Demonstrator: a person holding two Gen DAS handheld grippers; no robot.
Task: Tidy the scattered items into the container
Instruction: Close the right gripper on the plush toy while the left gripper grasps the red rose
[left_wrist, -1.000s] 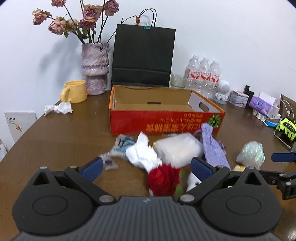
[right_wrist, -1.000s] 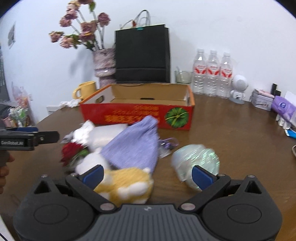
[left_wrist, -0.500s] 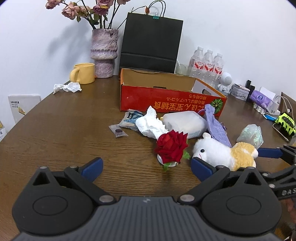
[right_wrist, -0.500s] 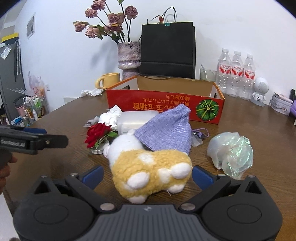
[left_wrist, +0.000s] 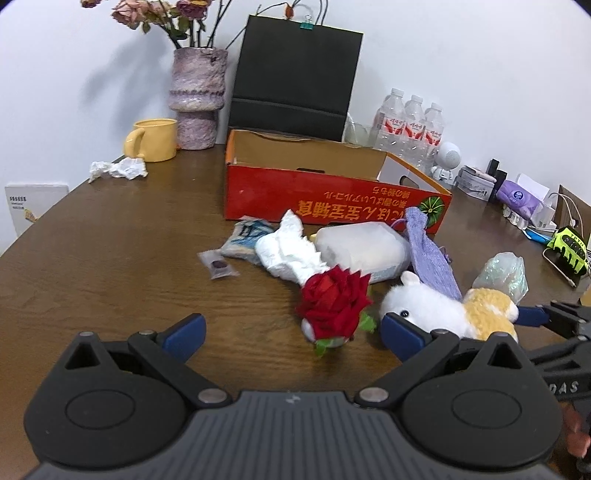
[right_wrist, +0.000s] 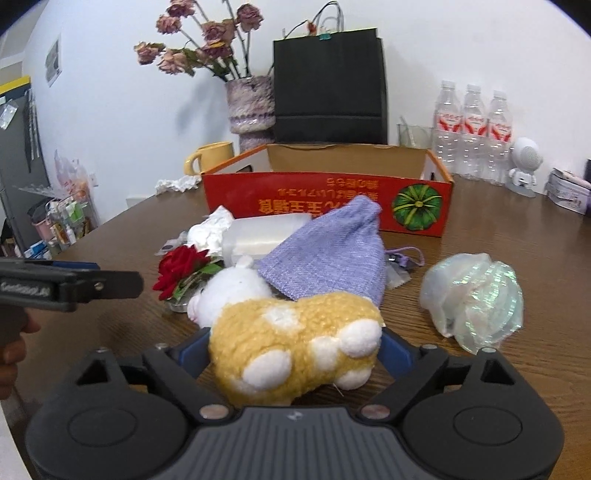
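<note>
A red cardboard box (left_wrist: 332, 199) (right_wrist: 325, 199) stands open on the brown table. In front of it lie a red rose (left_wrist: 334, 299) (right_wrist: 181, 266), crumpled white tissue (left_wrist: 288, 251), a clear plastic tub (left_wrist: 362, 247), a purple knit pouch (right_wrist: 328, 251), an iridescent wrapper (right_wrist: 476, 295) and a yellow-and-white plush toy (right_wrist: 295, 347) (left_wrist: 443, 310). My right gripper (right_wrist: 295, 354) is open, its blue fingers on either side of the plush toy's rear. My left gripper (left_wrist: 291, 332) is open and empty, just short of the rose.
A small packet (left_wrist: 219, 264) and a blue-white sachet (left_wrist: 245, 240) lie left of the tissue. A yellow mug (left_wrist: 151, 140), a vase (left_wrist: 197, 99), a black bag (left_wrist: 295, 77), water bottles (left_wrist: 410, 129) and a crumpled paper (left_wrist: 118, 168) stand behind. Gadgets crowd the right edge.
My right gripper has moved forward so the plush toy now sits between its fingers. My left gripper has drawn back from the pile and stays open.
</note>
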